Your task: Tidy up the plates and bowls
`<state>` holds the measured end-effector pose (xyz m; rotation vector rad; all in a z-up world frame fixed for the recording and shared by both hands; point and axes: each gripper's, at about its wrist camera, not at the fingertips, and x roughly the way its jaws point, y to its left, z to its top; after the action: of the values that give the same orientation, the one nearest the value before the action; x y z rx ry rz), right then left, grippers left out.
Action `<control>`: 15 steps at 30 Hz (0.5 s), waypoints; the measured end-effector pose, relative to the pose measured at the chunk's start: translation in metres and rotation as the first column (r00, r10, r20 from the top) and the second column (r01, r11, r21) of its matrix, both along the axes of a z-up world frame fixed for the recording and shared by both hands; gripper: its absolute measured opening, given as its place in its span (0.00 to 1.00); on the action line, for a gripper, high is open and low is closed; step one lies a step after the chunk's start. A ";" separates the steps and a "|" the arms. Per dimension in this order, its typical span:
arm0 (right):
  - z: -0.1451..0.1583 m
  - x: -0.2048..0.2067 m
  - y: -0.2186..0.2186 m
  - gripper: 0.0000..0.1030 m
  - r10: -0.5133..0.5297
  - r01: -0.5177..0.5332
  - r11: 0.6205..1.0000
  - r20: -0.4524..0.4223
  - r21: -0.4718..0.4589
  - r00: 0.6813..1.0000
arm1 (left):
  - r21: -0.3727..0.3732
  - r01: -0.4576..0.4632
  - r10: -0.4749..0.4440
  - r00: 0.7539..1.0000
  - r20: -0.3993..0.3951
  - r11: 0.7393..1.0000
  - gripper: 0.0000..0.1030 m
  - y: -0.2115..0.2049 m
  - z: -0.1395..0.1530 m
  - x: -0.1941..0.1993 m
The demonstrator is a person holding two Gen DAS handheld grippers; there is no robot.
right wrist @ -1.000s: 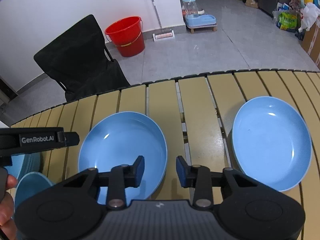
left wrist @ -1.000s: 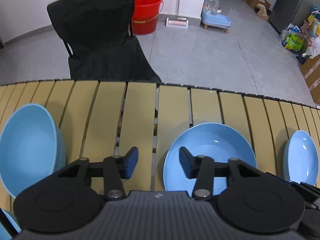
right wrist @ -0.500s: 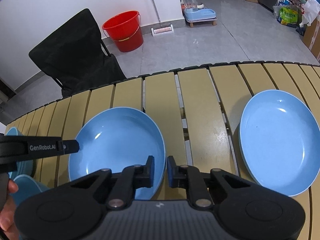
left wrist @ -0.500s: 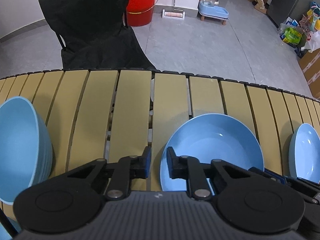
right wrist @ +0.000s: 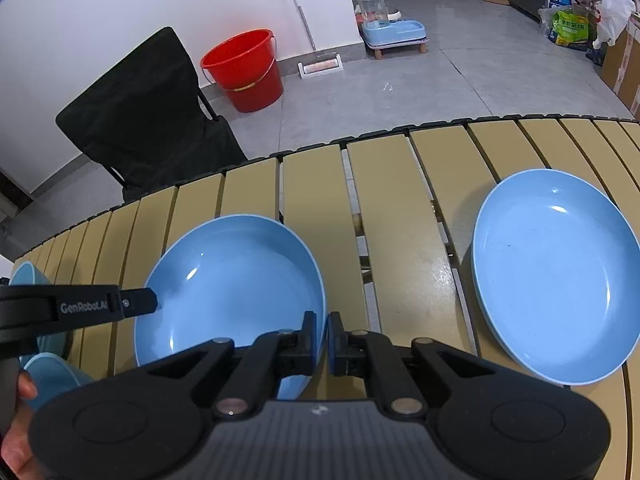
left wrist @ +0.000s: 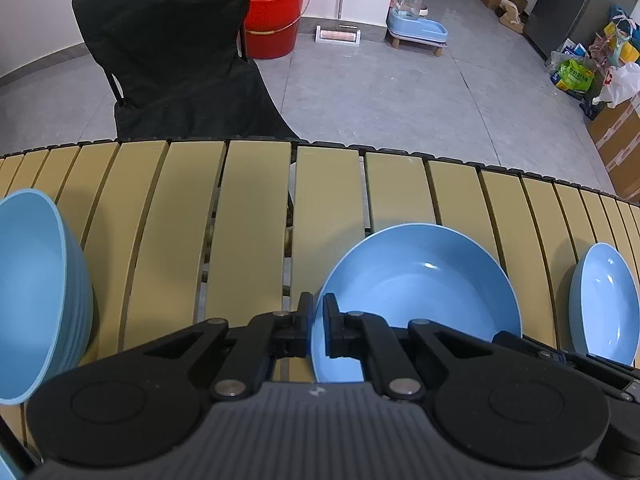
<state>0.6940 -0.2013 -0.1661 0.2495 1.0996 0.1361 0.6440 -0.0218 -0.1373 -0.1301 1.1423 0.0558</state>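
A blue plate point(left wrist: 420, 280) lies on the slatted table. My left gripper point(left wrist: 316, 328) is shut on its left rim. The same plate point(right wrist: 236, 288) shows in the right wrist view, where my right gripper point(right wrist: 322, 340) is shut on its right rim. The left gripper's finger point(right wrist: 132, 303) reaches onto the plate from the left. A second blue plate point(right wrist: 556, 272) lies to the right, and also shows in the left wrist view point(left wrist: 608, 300). A stack of blue bowls point(left wrist: 36, 292) stands at the left.
The yellow slatted table point(left wrist: 256, 208) ends at a far edge with a black folding chair point(left wrist: 176, 60) behind it. A red bucket point(right wrist: 244, 68) and a pet feeder point(right wrist: 388, 28) stand on the floor. Another blue bowl point(right wrist: 50, 372) sits at the near left.
Both grippers went from open to shut, each closing on an opposite rim of the middle plate. Both moved slightly forward toward the plate.
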 end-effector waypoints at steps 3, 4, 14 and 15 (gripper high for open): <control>0.000 -0.002 -0.001 0.05 -0.002 0.002 1.000 0.004 0.005 1.000 | 0.001 0.001 -0.001 1.000 0.001 1.000 0.06 0.000 0.001 -0.002; 0.001 -0.003 -0.001 0.05 -0.003 0.003 1.000 0.004 0.005 1.000 | 0.002 0.003 -0.003 1.000 0.002 1.000 0.06 -0.001 0.001 -0.002; 0.009 -0.013 -0.008 0.05 -0.021 0.021 1.000 0.012 0.013 1.000 | 0.005 0.017 -0.017 0.999 0.031 1.000 0.06 -0.009 0.016 -0.014; 0.011 -0.014 -0.009 0.05 -0.023 0.023 1.000 0.014 0.013 1.000 | 0.004 0.018 -0.018 0.999 0.033 1.000 0.06 -0.010 0.018 -0.016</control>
<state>0.6797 -0.2099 -0.1553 0.2719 1.0815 0.1243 0.6282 -0.0318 -0.1198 -0.1167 1.1097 0.0396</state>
